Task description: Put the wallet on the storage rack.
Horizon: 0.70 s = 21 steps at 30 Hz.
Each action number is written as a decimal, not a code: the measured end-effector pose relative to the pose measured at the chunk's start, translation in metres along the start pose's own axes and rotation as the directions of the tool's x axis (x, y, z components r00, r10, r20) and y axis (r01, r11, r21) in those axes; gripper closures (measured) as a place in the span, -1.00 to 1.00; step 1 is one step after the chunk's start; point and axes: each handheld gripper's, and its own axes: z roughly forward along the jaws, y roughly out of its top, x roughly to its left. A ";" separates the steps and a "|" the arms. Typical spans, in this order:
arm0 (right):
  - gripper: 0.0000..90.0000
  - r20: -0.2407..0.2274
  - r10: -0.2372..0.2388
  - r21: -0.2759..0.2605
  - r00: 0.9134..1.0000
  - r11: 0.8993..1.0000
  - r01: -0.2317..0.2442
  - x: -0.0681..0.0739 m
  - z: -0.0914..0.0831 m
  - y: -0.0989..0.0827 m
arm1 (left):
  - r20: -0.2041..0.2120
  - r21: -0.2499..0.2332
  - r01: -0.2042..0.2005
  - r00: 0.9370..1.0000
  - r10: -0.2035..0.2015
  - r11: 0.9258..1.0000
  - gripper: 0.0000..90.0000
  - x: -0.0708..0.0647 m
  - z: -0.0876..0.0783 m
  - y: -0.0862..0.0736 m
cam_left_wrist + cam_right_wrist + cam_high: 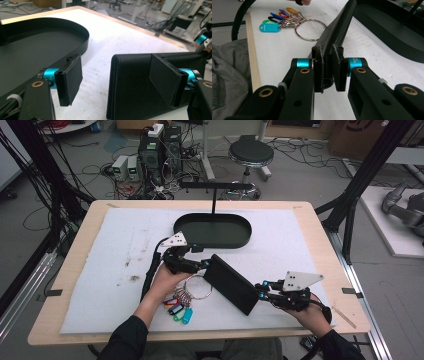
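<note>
My right gripper [260, 292] [328, 71] is shut on one end of a black wallet [231, 284] [337, 32] and holds it on edge over the white mat. At the wallet's [135, 82] other end my left gripper [202, 265] [117, 81] stands open. Its jaws are wide apart: the right pad is in front of the wallet's face, the left pad hangs clear over the mat. A key ring [197, 287] [310, 30] with several coloured tags [179, 309] [269, 27] lies on the mat by the left hand.
A black oval tray [215, 230] [37, 50] sits at the back middle of the mat, with a black T-shaped stand [215, 195] rising from its far side. The white mat [125, 250] covers most of the wooden table.
</note>
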 end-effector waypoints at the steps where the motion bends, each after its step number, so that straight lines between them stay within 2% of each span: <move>1: 0.82 -0.002 -0.005 0.000 1.000 1.000 0.005 0.000 0.000 0.000 | 0.030 0.011 0.012 0.999 -0.012 1.000 -0.38 0.003 0.005 -0.003; 3: 0.82 -0.003 -0.006 0.000 1.000 1.000 0.006 0.000 0.000 0.000 | 0.064 0.035 0.002 0.998 -0.004 0.999 -0.32 0.003 0.010 -0.005; 4: 0.82 -0.005 -0.009 0.000 1.000 1.000 0.009 0.000 -0.001 0.000 | 0.064 0.035 0.002 0.998 -0.004 0.999 -0.24 0.003 0.010 -0.005; 5: 0.82 -0.003 -0.008 0.001 1.000 1.000 0.008 -0.001 -0.001 -0.001 | 0.074 0.047 -0.012 0.997 0.009 0.999 -0.12 0.001 0.012 -0.005; 6: 0.82 -0.003 -0.008 0.001 1.000 1.000 0.008 -0.001 -0.001 -0.001 | 0.081 0.062 -0.035 0.996 0.030 0.997 -0.12 0.000 0.013 -0.005; 7: 0.82 -0.004 -0.007 0.001 1.000 1.000 0.007 -0.001 -0.001 -0.001 | 0.058 0.099 -0.097 0.994 0.091 0.990 0.12 -0.006 0.016 -0.005; 8: 0.82 -0.004 -0.008 0.002 1.000 1.000 0.008 -0.001 -0.001 -0.001 | 0.042 0.106 -0.116 0.993 0.112 0.988 0.19 -0.007 0.016 -0.004; 9: 0.82 -0.004 -0.008 0.002 1.000 1.000 0.008 -0.001 -0.001 -0.001 | 0.042 0.106 -0.116 0.993 0.112 0.988 0.22 -0.007 0.016 -0.004; 10: 0.81 -0.005 -0.003 0.002 1.000 1.000 0.003 -0.002 -0.001 -0.002 | 0.026 0.112 -0.132 0.991 0.129 0.985 0.26 -0.009 0.014 -0.003; 11: 0.81 -0.005 -0.003 0.002 1.000 1.000 0.003 -0.002 -0.001 -0.002 | 0.026 0.112 -0.132 0.991 0.129 0.985 0.45 -0.009 0.014 -0.003; 12: 0.80 -0.003 -0.002 0.005 1.000 1.000 0.003 -0.003 -0.001 -0.002 | 0.002 0.117 -0.148 0.989 0.149 0.982 0.45 -0.010 0.012 -0.002; 13: 0.79 0.000 0.005 0.008 1.000 1.000 -0.005 -0.004 -0.001 -0.003 | -0.016 0.119 -0.172 0.984 0.176 0.978 0.73 -0.012 0.008 -0.001; 18: 0.78 -0.009 0.010 0.001 1.000 1.000 -0.010 -0.005 -0.001 -0.004 | -0.034 0.113 -0.179 0.982 0.183 0.977 0.80 -0.015 0.005 -0.002; 21: 0.71 -0.012 0.014 0.002 1.000 1.000 -0.014 -0.005 -0.001 -0.004 | -0.035 0.119 -0.189 0.980 0.194 0.975 0.82 -0.017 0.003 -0.002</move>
